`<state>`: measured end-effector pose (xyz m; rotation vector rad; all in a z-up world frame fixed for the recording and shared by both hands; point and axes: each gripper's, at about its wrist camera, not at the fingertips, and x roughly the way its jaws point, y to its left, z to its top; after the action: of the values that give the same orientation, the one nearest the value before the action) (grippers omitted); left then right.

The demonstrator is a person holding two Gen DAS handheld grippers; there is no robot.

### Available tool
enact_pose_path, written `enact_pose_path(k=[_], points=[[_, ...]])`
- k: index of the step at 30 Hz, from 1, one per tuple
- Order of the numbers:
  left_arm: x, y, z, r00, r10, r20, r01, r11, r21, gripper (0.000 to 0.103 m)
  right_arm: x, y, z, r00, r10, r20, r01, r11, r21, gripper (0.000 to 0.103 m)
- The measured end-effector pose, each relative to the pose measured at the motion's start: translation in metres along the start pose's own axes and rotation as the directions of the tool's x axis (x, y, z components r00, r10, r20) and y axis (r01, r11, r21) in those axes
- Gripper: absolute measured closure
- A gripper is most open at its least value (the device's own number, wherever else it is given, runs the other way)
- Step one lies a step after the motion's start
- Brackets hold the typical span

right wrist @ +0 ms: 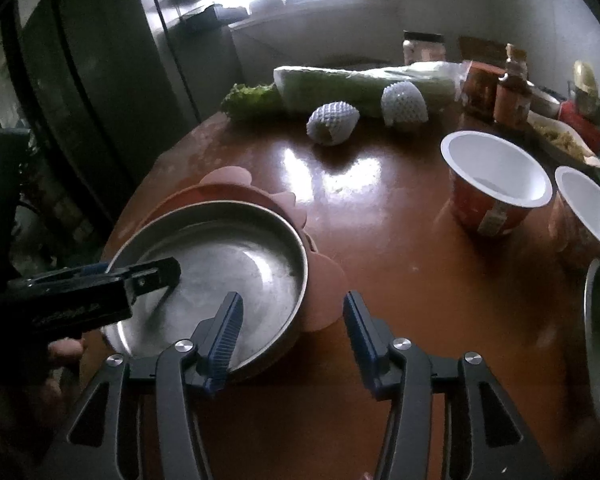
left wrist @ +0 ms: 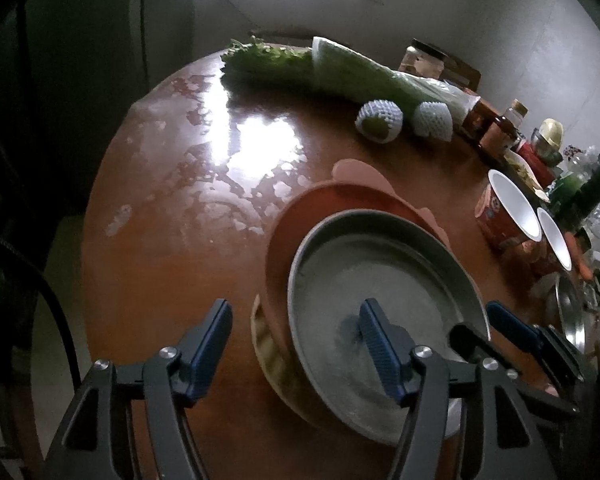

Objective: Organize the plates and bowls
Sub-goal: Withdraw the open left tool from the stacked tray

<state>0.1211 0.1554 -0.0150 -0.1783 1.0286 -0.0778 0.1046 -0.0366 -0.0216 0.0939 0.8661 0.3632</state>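
The metal dish [left wrist: 384, 300] sat on top of a pink plate [left wrist: 320, 204] with a wavy edge, the stack resting on the brown surface [left wrist: 172, 248] just ahead of both tools. The left tongs [left wrist: 296, 344] stood wide apart, one finger over the dish's floor and the other outside the stack. The right tongs [right wrist: 292, 332] were likewise apart and held nothing, one finger inside the dish's near rim and the other beyond it. The dish looked thin, stiff and light, and its smooth steel would probably slip under a loose pinch. The upright rim seemed the best place to grip, one finger inside the wall and one outside. Two paper bowls [right wrist: 496, 180] ahead of the right tongs looked light and easily crushed.
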Motion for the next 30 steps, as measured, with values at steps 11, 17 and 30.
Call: enact_pose_path(k=[11,17,30], points=[[0.011,-0.008,0.002,0.998,-0.053,-0.032,0.053,0.999,-0.006,0.030,0.013,-0.009,-0.001,0.996,0.064,-0.059,-0.062,0.997,0.034,0.040],[0.018,-0.021,0.008,0.997,-0.063,-0.041,0.064,0.998,0.011,0.030,0.013,-0.017,-0.001,0.998,0.044,-0.048,-0.042,0.999,0.034,0.039],[0.037,-0.057,0.022,0.995,-0.077,-0.058,0.079,0.996,0.046,0.030,0.012,-0.049,0.007,0.999,-0.011,-0.040,0.014,0.997,0.073,0.039]])
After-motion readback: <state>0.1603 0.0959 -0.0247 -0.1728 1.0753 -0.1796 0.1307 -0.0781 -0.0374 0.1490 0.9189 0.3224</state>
